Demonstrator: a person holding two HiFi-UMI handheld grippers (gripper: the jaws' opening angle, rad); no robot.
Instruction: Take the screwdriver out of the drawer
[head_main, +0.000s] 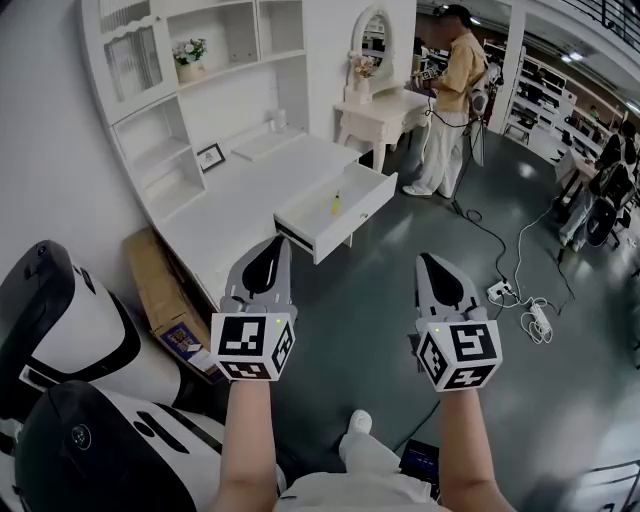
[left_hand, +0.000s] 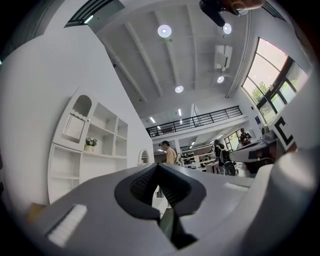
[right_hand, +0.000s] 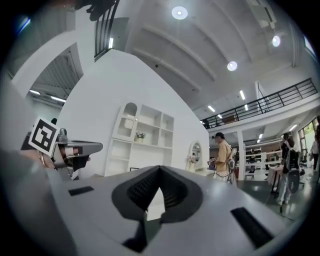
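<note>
1. Left gripper (head_main: 283, 242): the jaws are clenched. In the left gripper view the 2 tips meet and nothing sits between them. In the head view the gripper is held in the air, near the front corner of the open drawer (head_main: 355, 218) and not touching it.

2. Right gripper (head_main: 425, 259): the jaws are clenched, tips together, with nothing between them. The gripper is held over the grey floor (head_main: 380, 290), to the right of the drawer and well apart from it.

3. Both grippers point away from the person, side by side, with their marker cubes toward the head camera.

4. Screwdriver (head_main: 336, 203): it lies inside the open drawer, near the middle, and shows only as a small yellow item. Neither gripper touches it.

5. The drawer stands pulled out from the front edge of the white table (head_main: 250, 190).

6. A white shelf unit (head_main: 170, 130) rises behind the table. A potted plant (head_main: 190, 52) stands on an upper shelf, and a small picture frame (head_main: 211, 156) stands at the back of the table.

7. A cardboard box (head_main: 160, 290) sits on the floor beside the table, at its left end in the head view.

8. A person (head_main: 450, 100) stands in the background, beside a white dressing table with an oval mirror (head_main: 385, 110).

9. A power strip (head_main: 498, 291) and its cable lie on the floor, to the right.
</note>
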